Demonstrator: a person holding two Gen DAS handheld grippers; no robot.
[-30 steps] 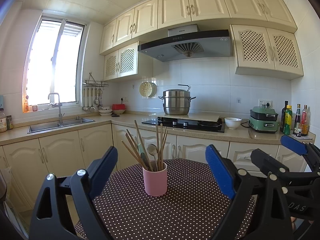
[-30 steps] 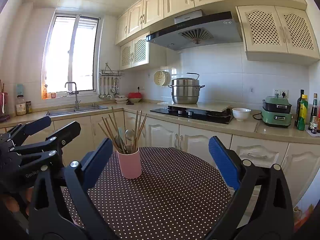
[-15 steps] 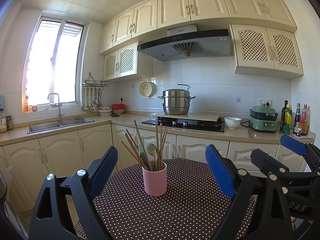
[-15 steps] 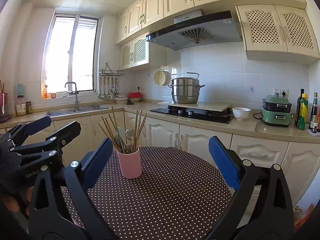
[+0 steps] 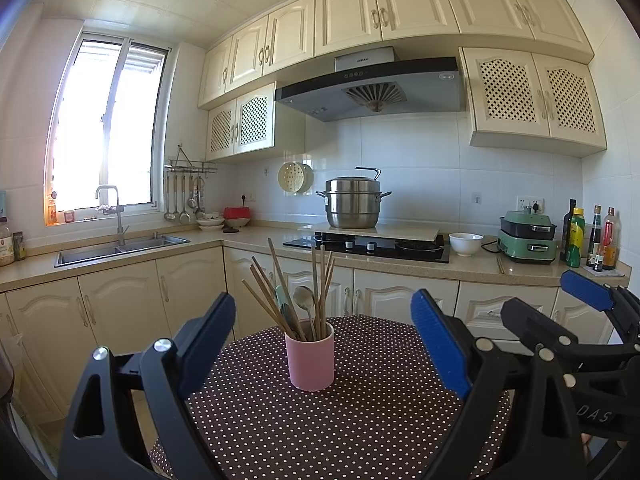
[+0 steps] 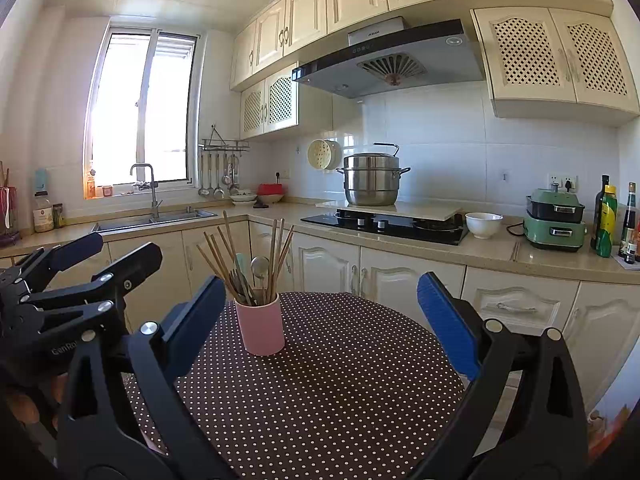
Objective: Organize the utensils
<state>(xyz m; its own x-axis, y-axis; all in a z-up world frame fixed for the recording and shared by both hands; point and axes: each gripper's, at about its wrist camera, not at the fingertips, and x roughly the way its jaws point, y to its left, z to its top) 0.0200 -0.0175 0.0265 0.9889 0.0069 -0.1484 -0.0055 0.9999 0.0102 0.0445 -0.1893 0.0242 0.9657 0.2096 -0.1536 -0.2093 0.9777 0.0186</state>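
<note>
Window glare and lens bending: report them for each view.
Left wrist view: window blown out white with an orange fringe at its lower left, cabinets bowed by the fisheye, dark corners. Right wrist view: same washed-out window, curved counter, cup sharp.

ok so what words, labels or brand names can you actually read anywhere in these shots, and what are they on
"DAS": white letters, cut off by the frame edge, on the black body of the right gripper, seen in the left wrist view.
"GenRo": cut off, on the black body of the left gripper, seen in the right wrist view.
Silver nameplate on the grey range hood: too small to read.
Bottle labels on the beige counter: too blurred.
</note>
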